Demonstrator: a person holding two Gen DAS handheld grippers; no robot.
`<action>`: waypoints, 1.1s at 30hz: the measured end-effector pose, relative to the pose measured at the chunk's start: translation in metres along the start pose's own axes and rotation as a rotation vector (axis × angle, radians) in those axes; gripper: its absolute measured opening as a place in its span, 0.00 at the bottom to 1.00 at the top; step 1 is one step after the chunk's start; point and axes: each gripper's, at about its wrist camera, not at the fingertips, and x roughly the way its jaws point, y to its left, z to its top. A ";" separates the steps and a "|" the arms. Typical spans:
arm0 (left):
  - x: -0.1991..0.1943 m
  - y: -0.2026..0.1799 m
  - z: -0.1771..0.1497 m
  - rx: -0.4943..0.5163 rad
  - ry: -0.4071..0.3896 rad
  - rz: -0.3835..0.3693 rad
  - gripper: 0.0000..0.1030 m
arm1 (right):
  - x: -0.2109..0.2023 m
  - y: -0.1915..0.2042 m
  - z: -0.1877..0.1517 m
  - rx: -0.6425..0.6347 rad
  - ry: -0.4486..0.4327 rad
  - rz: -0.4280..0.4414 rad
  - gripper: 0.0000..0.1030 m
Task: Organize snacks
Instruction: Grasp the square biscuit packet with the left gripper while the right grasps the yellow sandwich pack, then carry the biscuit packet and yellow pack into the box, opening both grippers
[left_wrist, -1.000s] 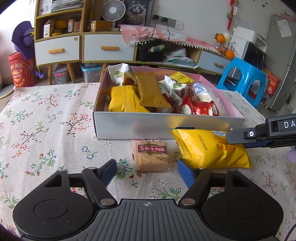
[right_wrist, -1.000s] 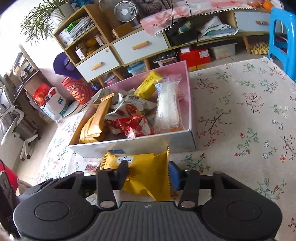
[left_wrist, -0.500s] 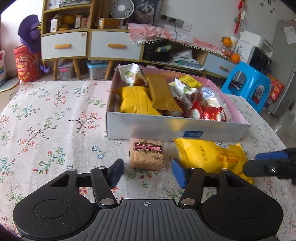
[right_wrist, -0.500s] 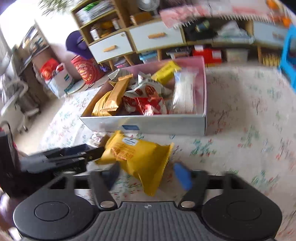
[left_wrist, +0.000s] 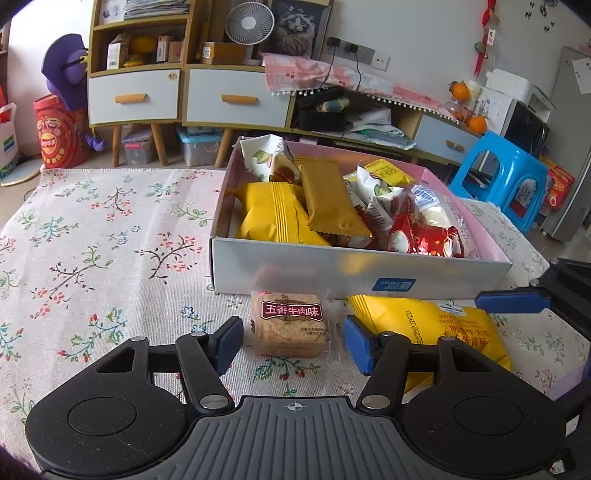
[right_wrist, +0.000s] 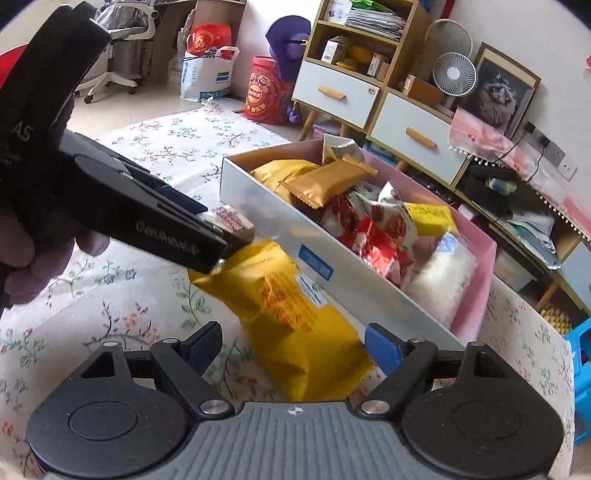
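Left gripper (left_wrist: 291, 341): jaws closing, blue pads either side of the biscuit pack (left_wrist: 290, 323) and not yet pressing on it, a gap showing at each side. The pack lies flat on the floral tablecloth (left_wrist: 92, 258), straight ahead of this gripper and centred between the pads, its label upright to the camera. Its far edge sits just short of the box's (left_wrist: 354, 273) white front wall. Its outline is close to square, slightly longer along the gripper's line of sight than across, so the pads meet its two side edges.

Right gripper (right_wrist: 293, 349): jaws standing wide, nothing pressed. The yellow snack bag (right_wrist: 284, 314) lies on the cloth between and ahead of its pads, free of both. The bag's long axis runs obliquely, from near the left gripper's tip down toward the right gripper's palm, alongside the box's front wall.

Nearness: the biscuit pack belongs to the left gripper; the yellow bag lies just beside it and is nearer the right.

Box: open-topped, pink inside, already holding many wrapped snacks, directly beyond both loose items. Judged destination for each: up and over the front wall.
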 end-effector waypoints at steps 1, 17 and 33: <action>0.000 -0.001 0.000 0.003 -0.001 0.001 0.50 | 0.001 -0.002 0.000 0.012 0.001 0.000 0.71; -0.006 0.003 0.005 -0.033 0.012 0.071 0.37 | -0.012 -0.003 0.008 0.075 0.071 0.107 0.66; -0.017 0.009 0.009 -0.043 0.024 0.065 0.36 | -0.009 0.007 0.010 0.126 -0.008 0.147 0.30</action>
